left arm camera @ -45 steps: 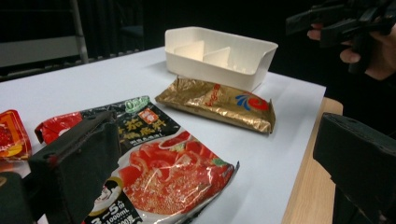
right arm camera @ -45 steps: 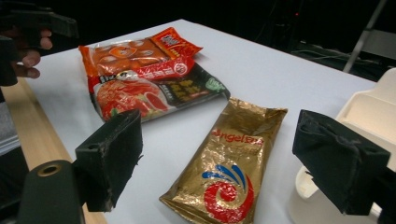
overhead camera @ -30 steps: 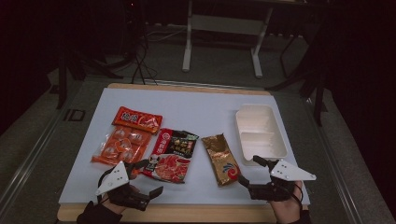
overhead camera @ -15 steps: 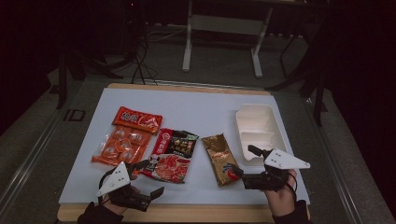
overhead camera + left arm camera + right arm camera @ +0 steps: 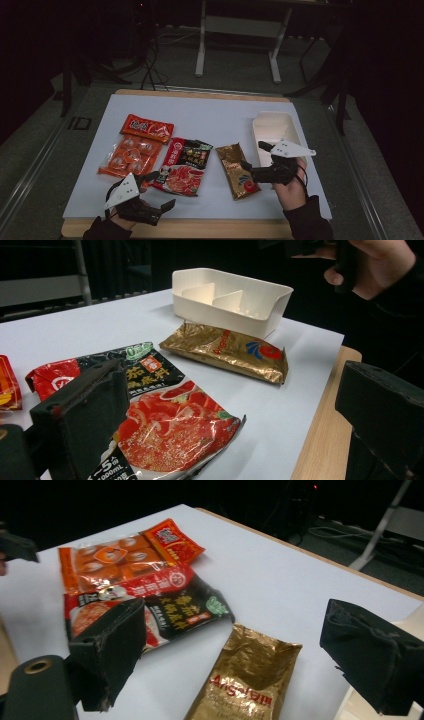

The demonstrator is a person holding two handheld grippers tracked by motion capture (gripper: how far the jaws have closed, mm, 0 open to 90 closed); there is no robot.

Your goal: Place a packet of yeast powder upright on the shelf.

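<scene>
Right claw [image 5: 254, 158] spread wide, seemingly hovering over gold packet [image 5: 238, 170]

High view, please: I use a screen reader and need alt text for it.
The right hand-held gripper, jaws open, reaches toward a gold packet lying on a white table, beside a white divided box. Further left lie a red-and-black sauce packet and two orange packets; the left hand-held gripper waits open at the near edge.
</scene>
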